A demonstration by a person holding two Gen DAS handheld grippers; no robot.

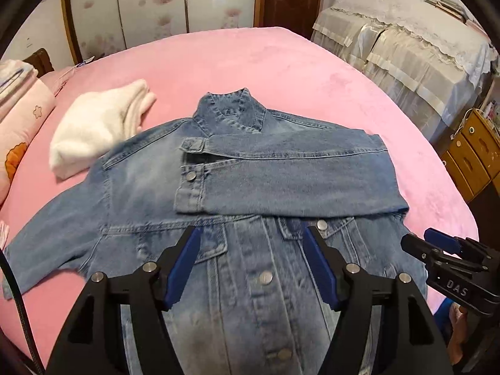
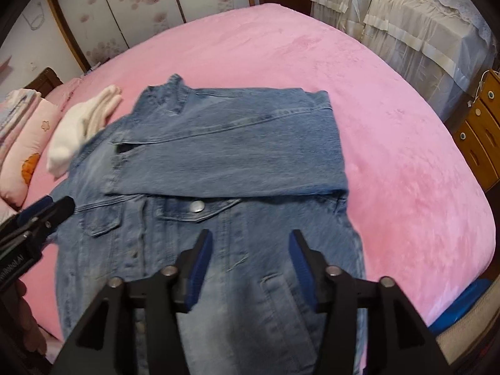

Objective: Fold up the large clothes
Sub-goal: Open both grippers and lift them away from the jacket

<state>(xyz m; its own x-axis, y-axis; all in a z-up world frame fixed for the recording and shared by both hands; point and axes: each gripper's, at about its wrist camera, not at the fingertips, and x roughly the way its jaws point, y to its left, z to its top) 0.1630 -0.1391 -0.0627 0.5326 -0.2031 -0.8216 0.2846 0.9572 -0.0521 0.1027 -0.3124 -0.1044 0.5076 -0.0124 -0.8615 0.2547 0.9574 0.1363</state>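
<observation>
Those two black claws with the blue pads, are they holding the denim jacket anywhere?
No. The left gripper and right gripper both stand open above the denim jacket, with nothing between their pads.

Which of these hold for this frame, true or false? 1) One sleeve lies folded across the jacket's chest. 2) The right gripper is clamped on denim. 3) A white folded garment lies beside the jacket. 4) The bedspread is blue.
1) True: the sleeve lies across the denim jacket.
2) False: the right gripper stands open above the jacket with nothing between its pads; the left gripper likewise.
3) True: the white garment lies by the jacket's shoulder.
4) False: the bedspread is pink.
</observation>
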